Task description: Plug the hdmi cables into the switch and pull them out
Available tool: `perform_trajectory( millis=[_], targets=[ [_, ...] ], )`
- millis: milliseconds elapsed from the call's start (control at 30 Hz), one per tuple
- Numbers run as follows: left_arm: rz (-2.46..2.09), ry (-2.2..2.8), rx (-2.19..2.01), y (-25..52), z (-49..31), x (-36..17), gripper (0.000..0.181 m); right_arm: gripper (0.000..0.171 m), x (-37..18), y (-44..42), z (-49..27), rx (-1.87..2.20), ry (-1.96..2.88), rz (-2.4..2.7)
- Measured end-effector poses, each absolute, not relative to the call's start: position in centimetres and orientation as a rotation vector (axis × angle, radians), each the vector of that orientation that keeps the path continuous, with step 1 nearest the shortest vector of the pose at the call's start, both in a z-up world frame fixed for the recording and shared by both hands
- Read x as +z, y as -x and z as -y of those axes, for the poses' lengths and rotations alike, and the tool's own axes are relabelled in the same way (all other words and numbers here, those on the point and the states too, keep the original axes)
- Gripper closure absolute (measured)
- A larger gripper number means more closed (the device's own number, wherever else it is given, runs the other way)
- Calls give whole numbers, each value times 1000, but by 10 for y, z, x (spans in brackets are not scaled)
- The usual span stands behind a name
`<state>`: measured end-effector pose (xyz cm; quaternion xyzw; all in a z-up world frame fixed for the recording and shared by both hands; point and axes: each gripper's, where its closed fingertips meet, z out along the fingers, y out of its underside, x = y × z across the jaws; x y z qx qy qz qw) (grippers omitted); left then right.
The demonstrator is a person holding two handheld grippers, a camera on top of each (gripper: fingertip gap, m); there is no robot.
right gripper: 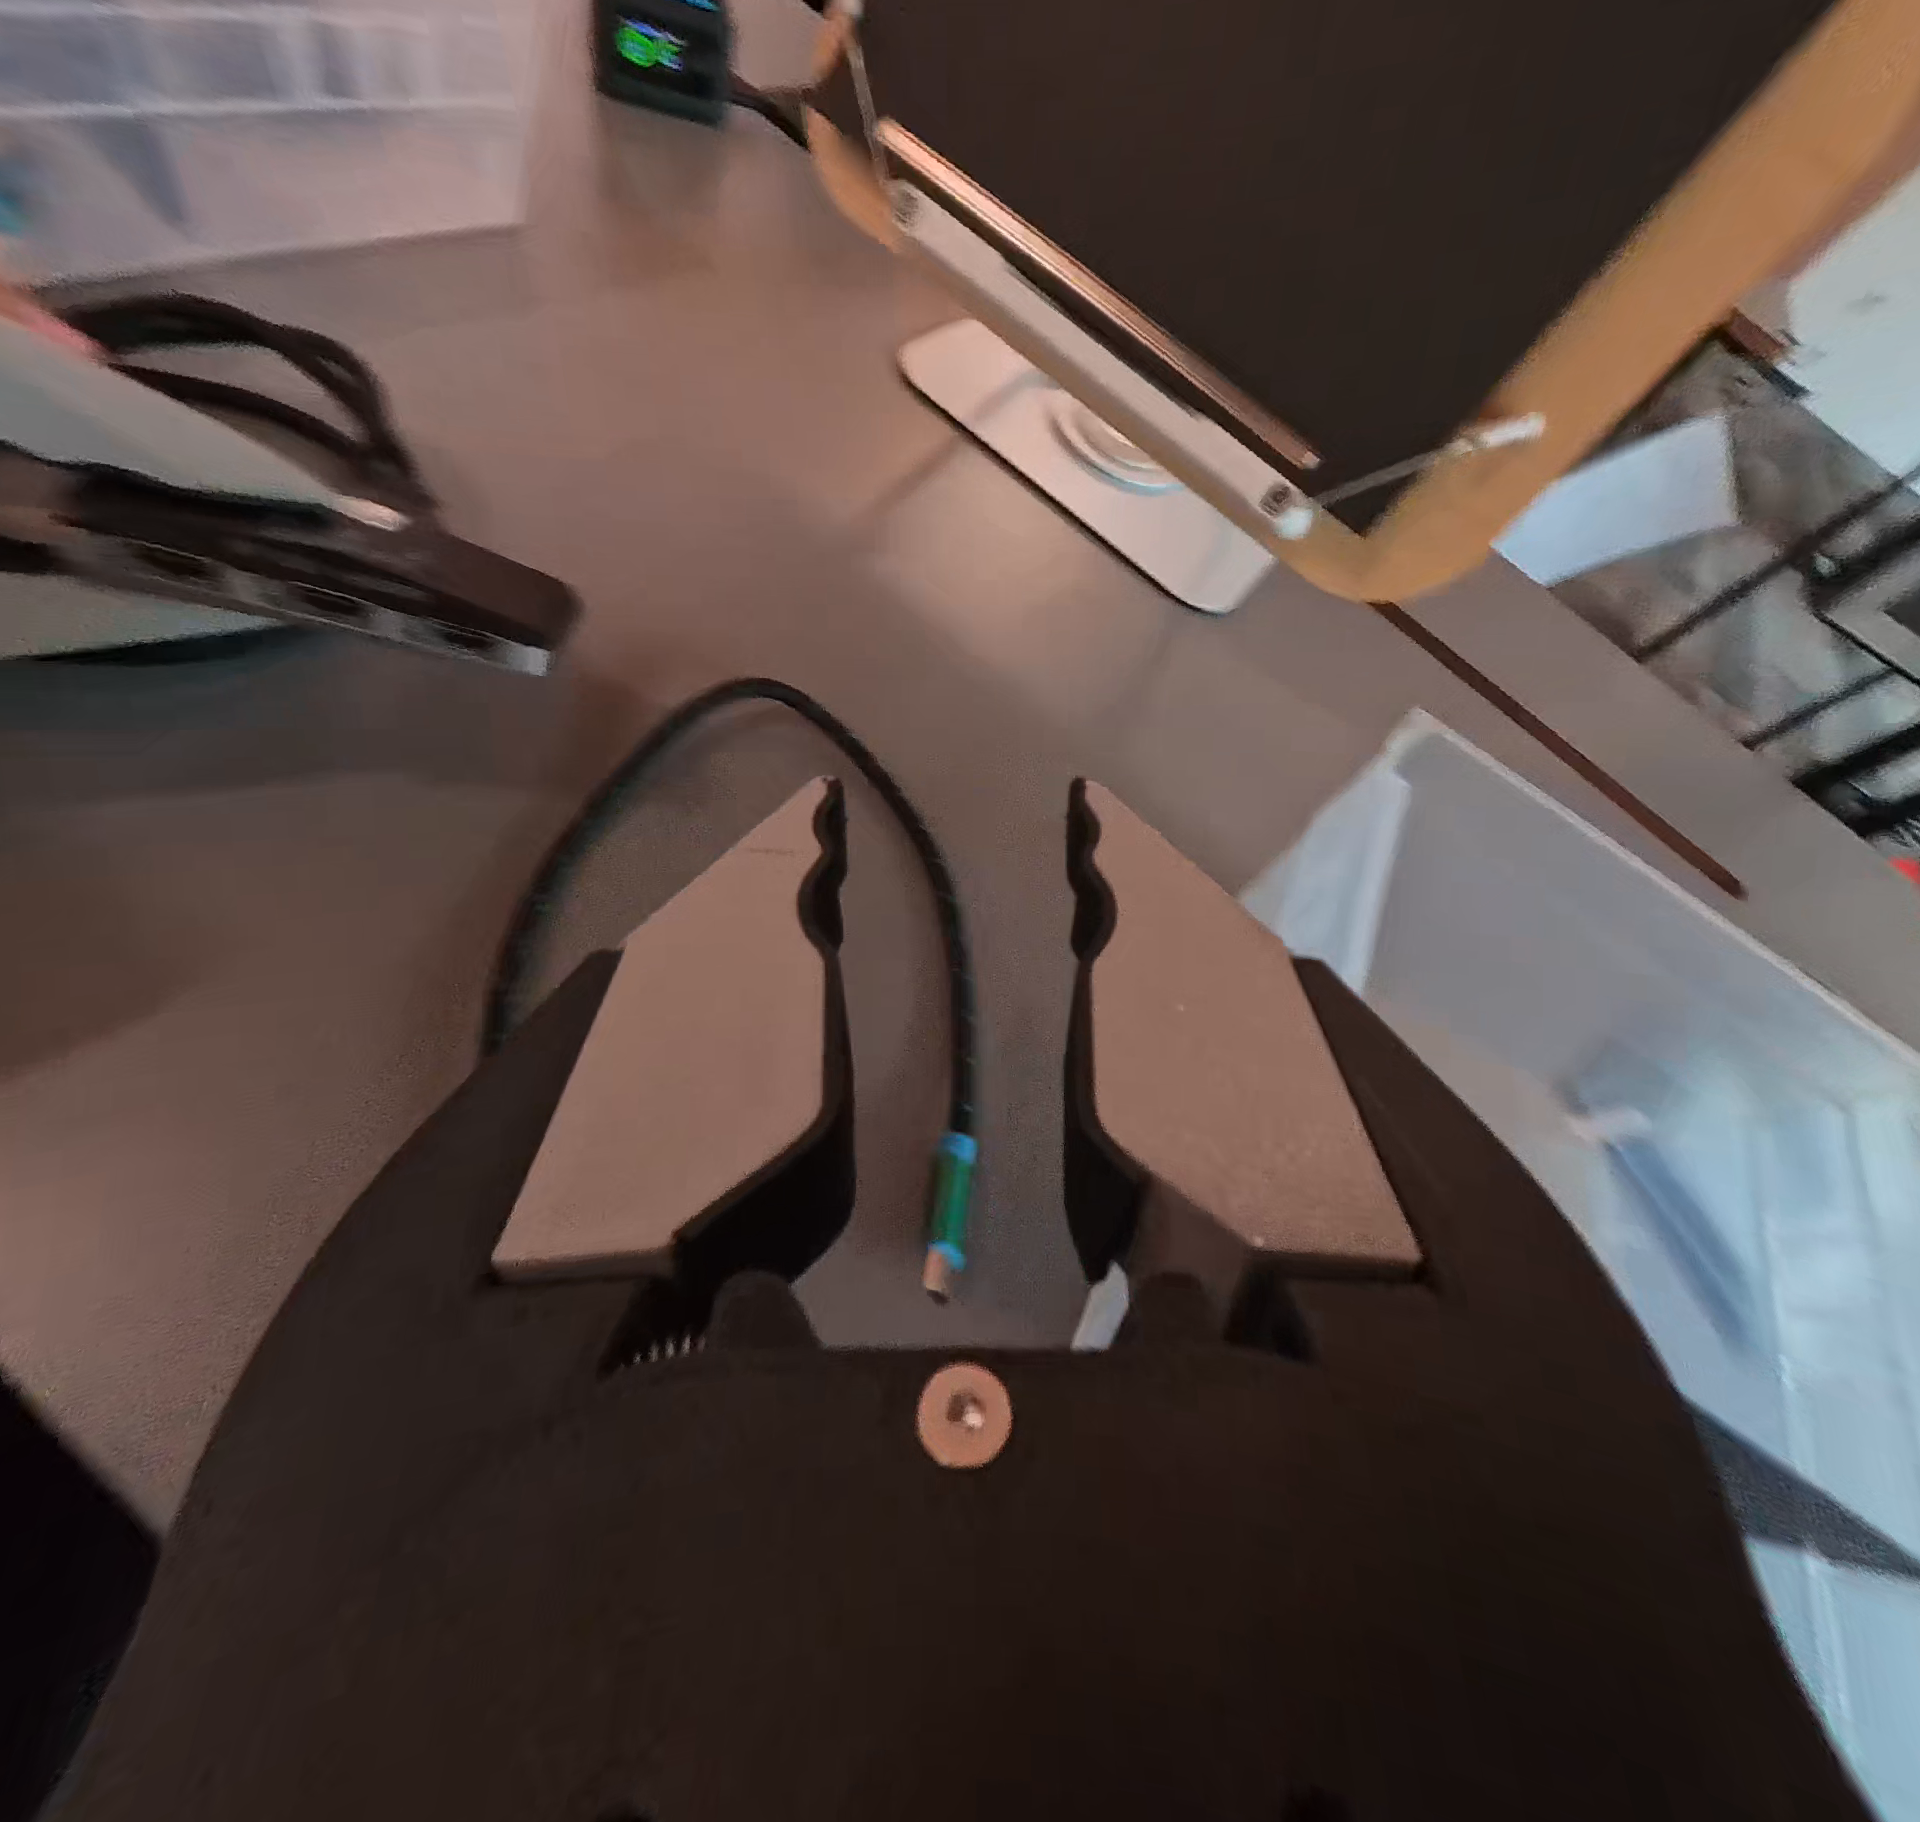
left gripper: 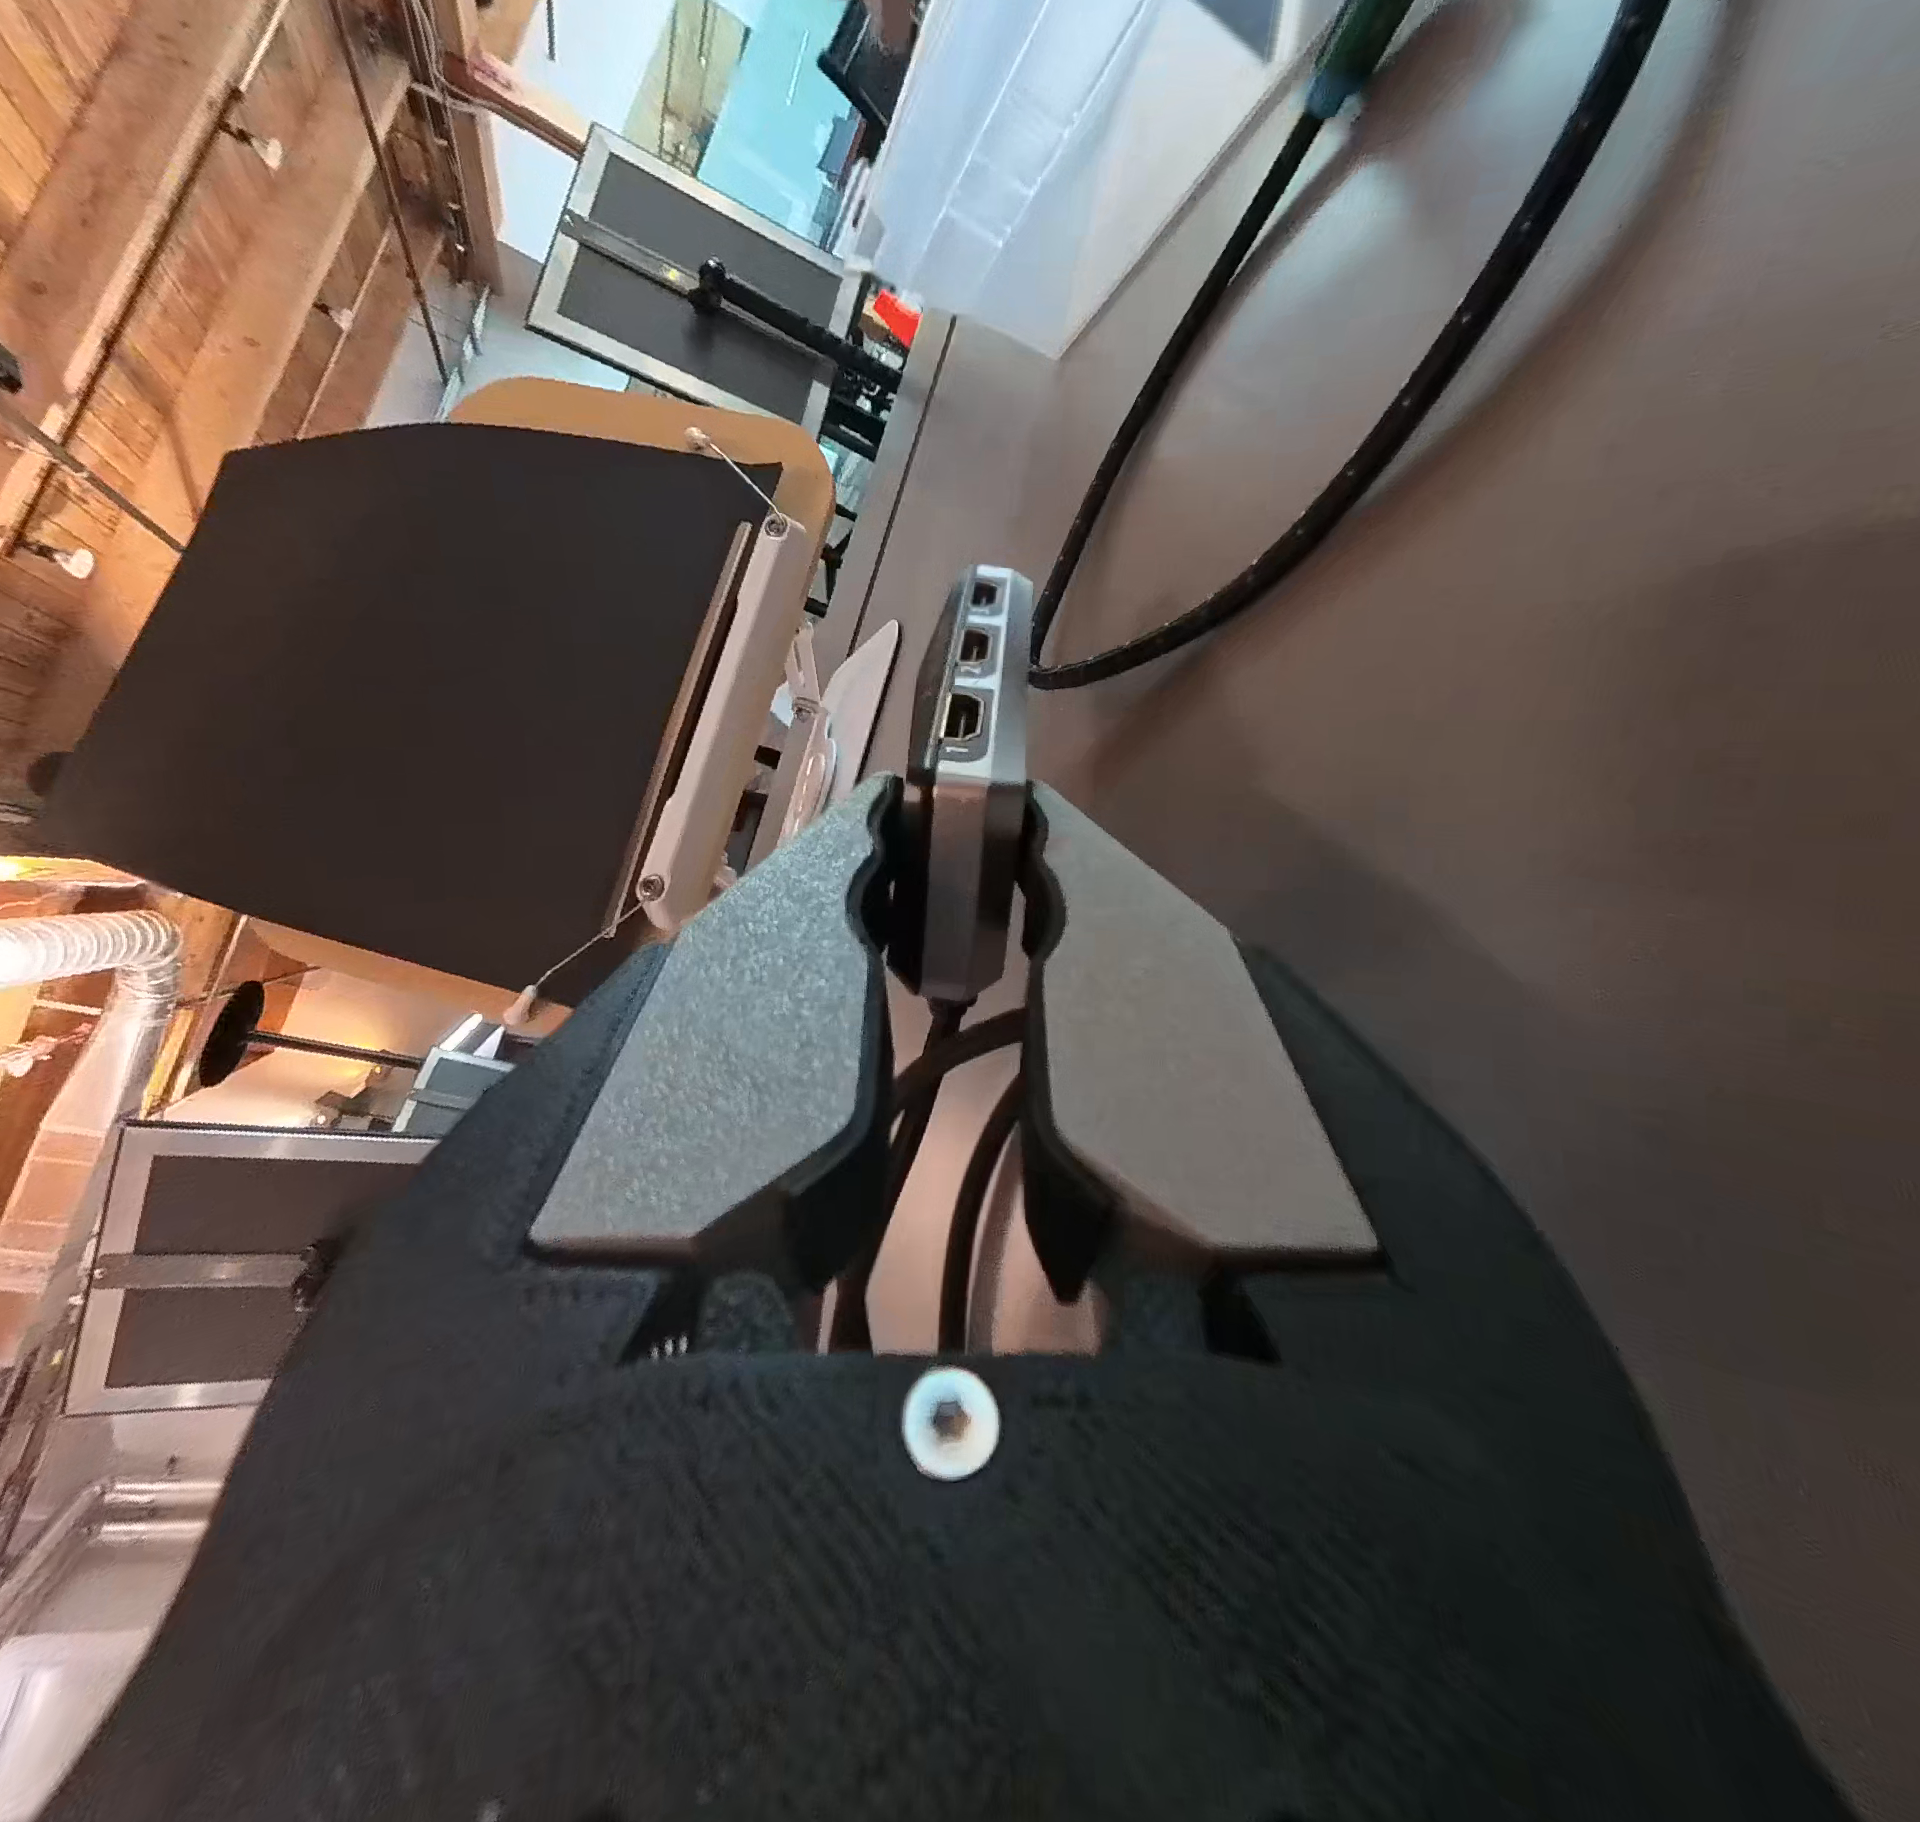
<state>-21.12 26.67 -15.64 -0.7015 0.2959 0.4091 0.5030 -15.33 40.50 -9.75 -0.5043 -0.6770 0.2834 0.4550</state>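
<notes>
Clamping the switch [left gripper: 961, 733], the left gripper [left gripper: 961, 816] contrasts the right gripper [right gripper: 956, 816], spread over the cable [right gripper: 951, 951].

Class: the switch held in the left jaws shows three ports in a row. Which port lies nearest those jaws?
The largest-looking port, at the row's lower end on the switch, just above the left gripper; the other two ports sit farther off.

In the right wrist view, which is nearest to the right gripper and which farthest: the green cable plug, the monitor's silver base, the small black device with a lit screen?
From the right gripper:
1. Green cable plug, on the table between its open fingers.
2. Monitor's silver base, ahead, slightly right.
3. Small black device, far end of the table, upper left.
</notes>
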Motion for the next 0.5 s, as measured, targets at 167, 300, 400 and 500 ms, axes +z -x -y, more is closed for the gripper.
perform_trajectory(
  millis=[167,300,400,500],
  targets=[
    [-725,1688,1062,214,-262,-158,162,128,-106,145,-435,600,1335,1627],
    [-691,1687,1047,219,-261,-155,162,125,-111,144,-391,759,1320,1760],
    [-669,1685,1040,222,-261,-152,163,122,-141,152,-360,778,1381,1895],
    [-628,1678,1065,228,-258,-146,164,110,-176,172,-350,801,1584,1879]
  ],
)
